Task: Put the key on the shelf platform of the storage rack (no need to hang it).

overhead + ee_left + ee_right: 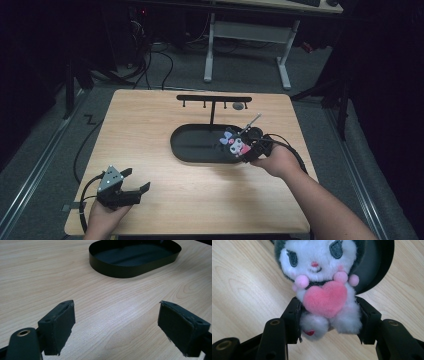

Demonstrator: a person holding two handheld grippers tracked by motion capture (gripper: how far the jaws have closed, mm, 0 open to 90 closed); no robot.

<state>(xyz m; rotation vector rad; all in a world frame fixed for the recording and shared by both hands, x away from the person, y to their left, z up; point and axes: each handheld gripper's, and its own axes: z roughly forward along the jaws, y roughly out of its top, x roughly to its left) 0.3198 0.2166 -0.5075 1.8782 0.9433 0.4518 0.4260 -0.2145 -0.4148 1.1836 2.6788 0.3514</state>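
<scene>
Two claws are at work: the right claw (329,322) is clamped on the lower body of a plush toy (322,282), held just above the near right rim of the black oval tray (200,150), under a black hook rack (214,99). Any hanging is judged best done by the toy's loop, with the squeeze kept steady. The left claw (116,325) is held apart, empty, over the surface (50,277), well away.
</scene>
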